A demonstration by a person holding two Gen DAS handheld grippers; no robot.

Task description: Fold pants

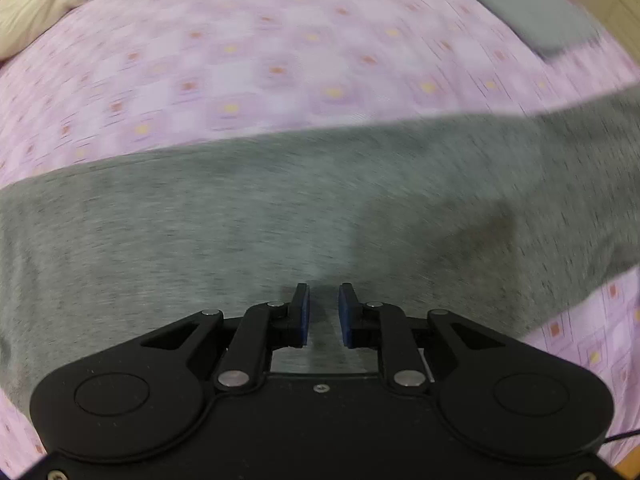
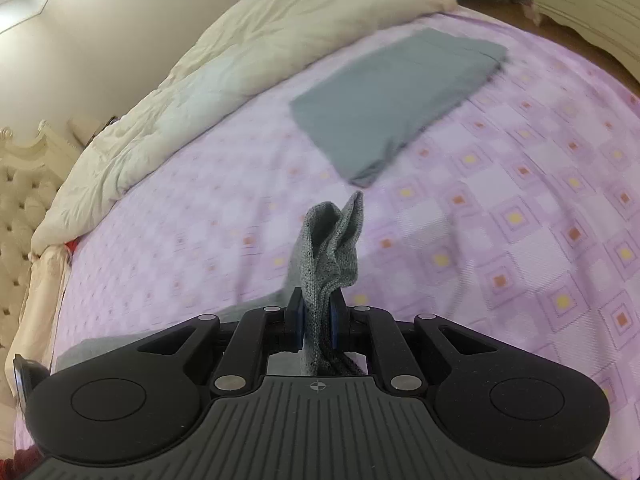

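Pants (image 2: 332, 256) (grey), pinched by right gripper (image 2: 316, 320)

Lilac patterned bed (image 2: 520, 220), cream duvet (image 2: 240, 60), perhaps tufted headboard (image 2: 20, 208)

We count two grippers: left gripper (image 1: 323, 314), right gripper (image 2: 316, 318). Two grey garments: one pair of knit pants (image 1: 280, 208), one folded grey garment (image 2: 396, 96). One cream duvet (image 2: 240, 52), one purple patterned bedsheet (image 1: 240, 60).
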